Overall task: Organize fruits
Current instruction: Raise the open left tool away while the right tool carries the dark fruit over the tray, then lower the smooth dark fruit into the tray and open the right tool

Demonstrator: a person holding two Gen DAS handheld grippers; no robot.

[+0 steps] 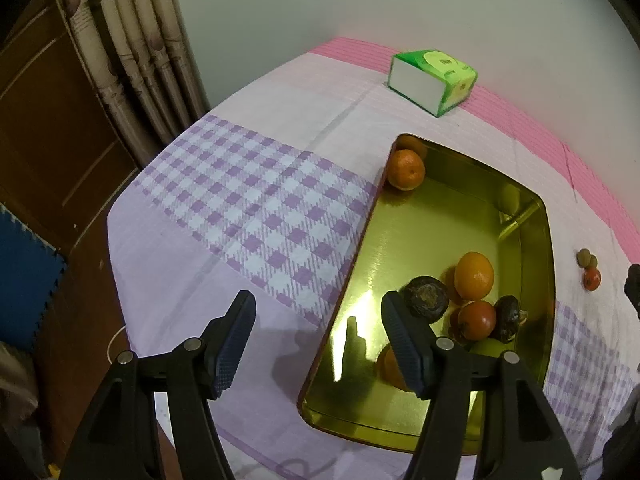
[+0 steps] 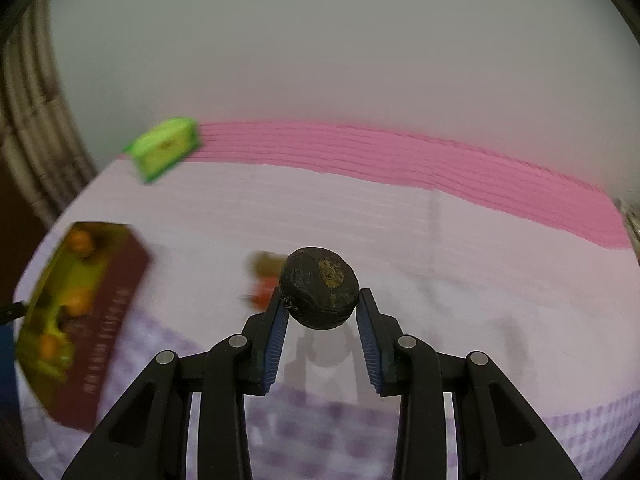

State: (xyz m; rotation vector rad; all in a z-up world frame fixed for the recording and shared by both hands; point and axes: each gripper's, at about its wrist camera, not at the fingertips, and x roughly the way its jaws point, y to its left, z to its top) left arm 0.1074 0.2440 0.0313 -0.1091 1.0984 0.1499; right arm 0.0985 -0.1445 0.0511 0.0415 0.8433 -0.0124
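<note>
- The right gripper (image 2: 320,308) has its blue fingers (image 2: 277,332) pressed on both sides of a dark wrinkly fruit (image 2: 318,288). The fruit sits at the very tips, up off the cloth, so it looks ready to be carried.
- Just behind that fruit lie a small red fruit (image 2: 262,294) and a brownish one (image 2: 264,262), blurry, on the tabletop (image 2: 440,280). I think they wait for their turn.
- The gold tray (image 2: 60,280) is off to the left in this view, well apart from the held fruit. That is likely where the fruit should go.
- The left gripper (image 1: 316,316) has its fingers (image 1: 236,340) apart with nothing between them. One finger hangs over the cloth and the other over the tray's near edge, maybe to keep the tray steady or to help next.
- Inside the gold tray (image 1: 420,220) sit oranges (image 1: 474,276), a red fruit (image 1: 476,320) and two dark fruits (image 1: 426,298), mostly bunched at the near end. One orange (image 1: 406,170) rests alone in the far corner.
- A green box (image 1: 434,80) stands far back, near the wall.
</note>
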